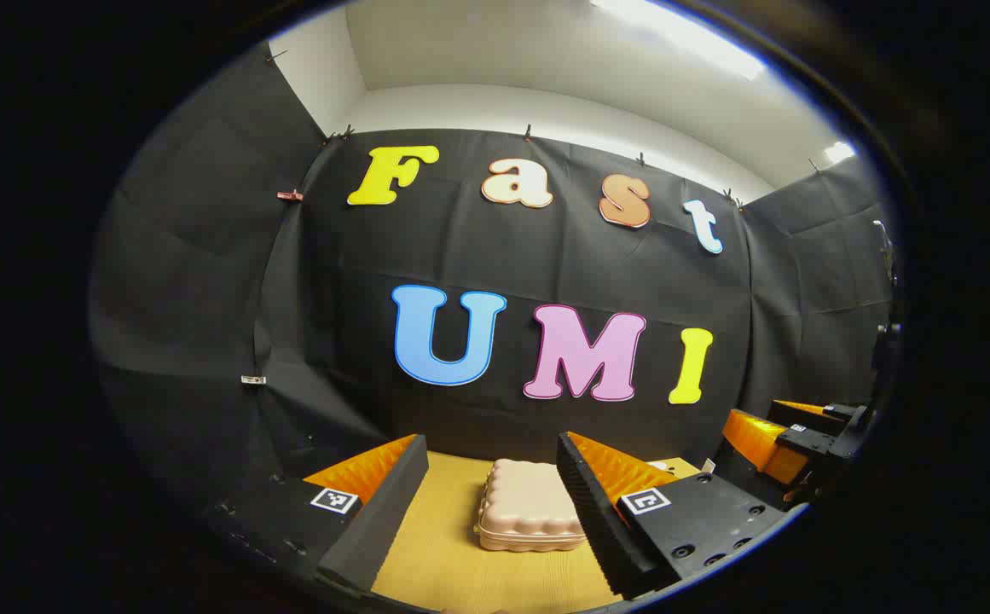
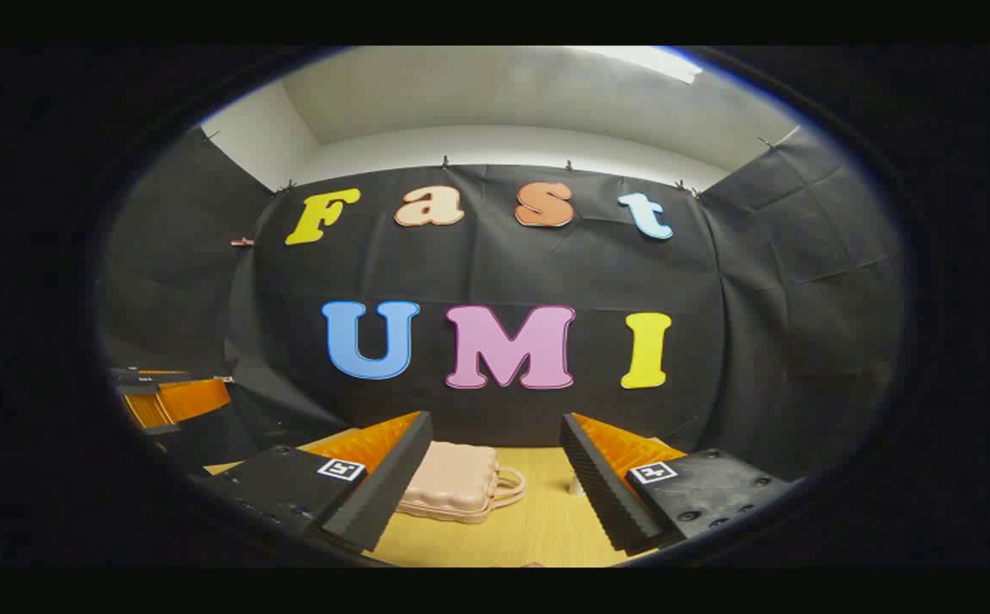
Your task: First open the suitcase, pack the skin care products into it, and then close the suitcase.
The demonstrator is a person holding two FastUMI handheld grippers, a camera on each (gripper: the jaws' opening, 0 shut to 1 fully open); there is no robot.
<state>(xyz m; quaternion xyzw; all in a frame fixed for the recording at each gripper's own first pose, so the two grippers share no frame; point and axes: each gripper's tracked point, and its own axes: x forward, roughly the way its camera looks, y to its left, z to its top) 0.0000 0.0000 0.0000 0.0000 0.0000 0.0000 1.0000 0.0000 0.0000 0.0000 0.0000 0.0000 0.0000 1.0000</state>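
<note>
You are holding both claws, left claw (image 1: 491, 503) and right claw (image 2: 496, 488), open; the small pink, rigid, bumpy-shelled suitcase (image 1: 529, 505) is looking light and slippery; grip its looped handle (image 2: 507, 486).

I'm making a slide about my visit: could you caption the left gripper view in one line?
Open left gripper poised above a closed pink suitcase on the wooden table, the right gripper alongside.

Closed pale pink suitcase (image 1: 530, 505) lies flat on wooden table (image 1: 452, 554).
</note>
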